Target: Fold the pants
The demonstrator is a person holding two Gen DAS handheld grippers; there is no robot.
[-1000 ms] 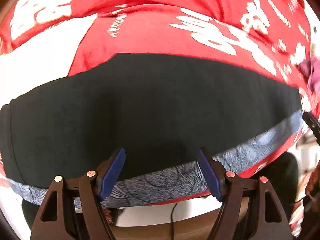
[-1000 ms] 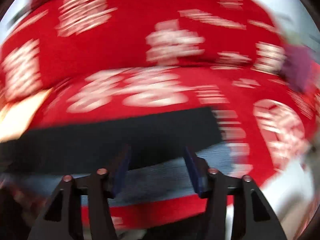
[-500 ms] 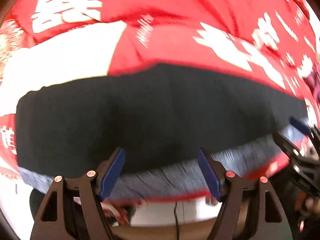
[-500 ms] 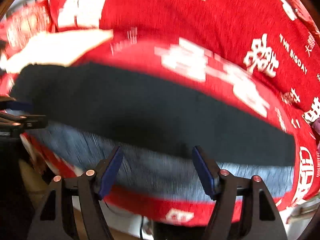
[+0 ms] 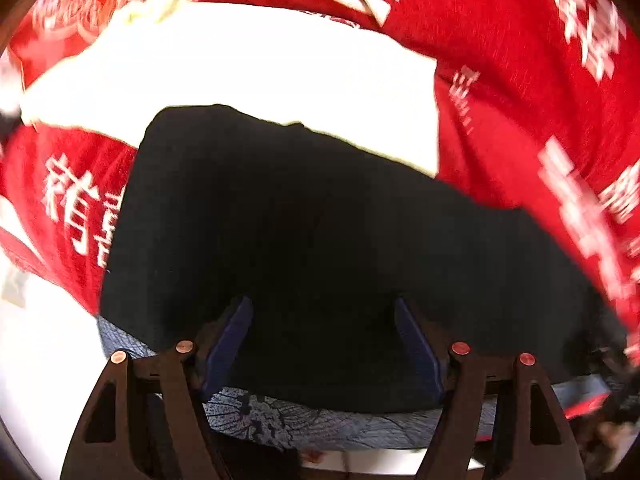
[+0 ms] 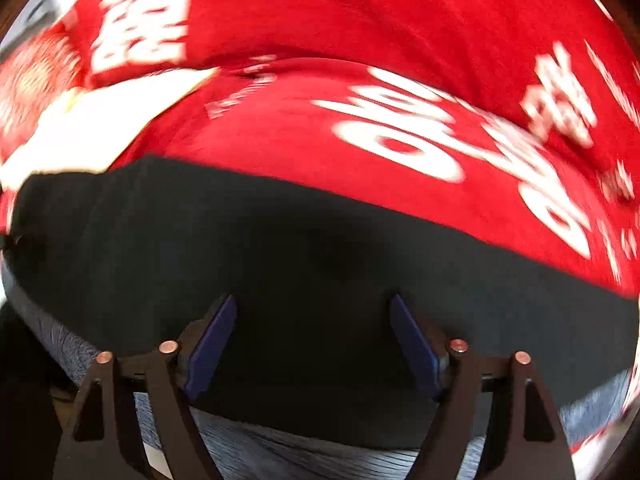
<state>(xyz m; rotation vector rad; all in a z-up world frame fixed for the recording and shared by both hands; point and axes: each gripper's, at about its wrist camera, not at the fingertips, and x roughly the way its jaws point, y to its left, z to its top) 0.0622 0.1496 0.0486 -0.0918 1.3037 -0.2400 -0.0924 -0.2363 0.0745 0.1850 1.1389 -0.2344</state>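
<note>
The black pants (image 5: pixel 320 232) lie flat as a wide dark band on a red cover with white characters (image 5: pixel 520 80). A blue-grey patterned layer (image 5: pixel 280 420) shows under their near edge. My left gripper (image 5: pixel 324 308) is open and empty, its blue pads over the near part of the pants toward their left end. In the right wrist view the pants (image 6: pixel 320 248) fill the middle. My right gripper (image 6: pixel 312 304) is open and empty, over their near part. The patterned layer (image 6: pixel 280 452) shows below it.
A white patch (image 5: pixel 260 80) of bare surface lies beyond the pants' left end, also seen in the right wrist view (image 6: pixel 100 120). The red cover (image 6: pixel 360 40) with white print spreads behind the pants. The near edge of the surface drops off under the grippers.
Both grippers have moved forward over the pants, still open. The left view has swung toward the pants' left end, bringing more of the white patch into sight.
</note>
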